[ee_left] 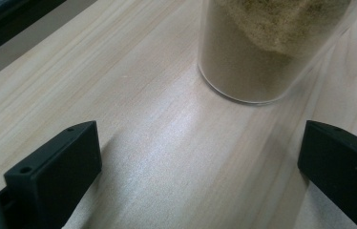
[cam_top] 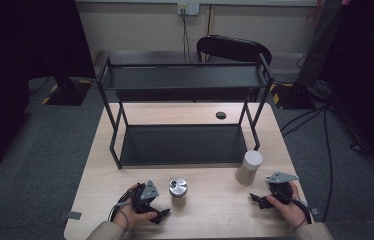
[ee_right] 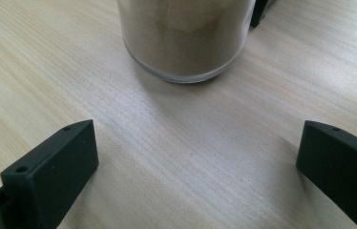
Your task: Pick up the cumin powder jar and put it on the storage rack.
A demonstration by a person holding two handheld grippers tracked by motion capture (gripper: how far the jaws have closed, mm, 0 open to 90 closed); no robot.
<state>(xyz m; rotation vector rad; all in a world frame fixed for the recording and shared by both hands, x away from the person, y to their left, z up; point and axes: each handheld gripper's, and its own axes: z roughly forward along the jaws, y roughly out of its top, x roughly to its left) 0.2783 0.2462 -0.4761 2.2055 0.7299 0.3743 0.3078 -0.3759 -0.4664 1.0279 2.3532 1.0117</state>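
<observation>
Two jars of tan powder stand on the wooden table (cam_top: pixel 210 215) in front of a black two-shelf rack (cam_top: pixel 182 145). One has a shiny metal lid (cam_top: pixel 178 187), the other a pale lid (cam_top: pixel 249 166). My left gripper (cam_top: pixel 162 214) rests near the front edge, just left of the metal-lidded jar. In the left gripper view its jaws (ee_left: pixel 195 162) stand open with a jar (ee_left: pixel 257 52) just beyond them. My right gripper (cam_top: pixel 256 199) sits below the pale-lidded jar. It is open (ee_right: pixel 195 162), apart from a jar (ee_right: pixel 186 38) close ahead.
Both rack shelves are bare. A small black disc (cam_top: pixel 221 115) lies on the table behind the rack. A black chair (cam_top: pixel 235 49) stands beyond the table. A black piece (ee_right: pixel 261 12) shows behind the jar in the right gripper view.
</observation>
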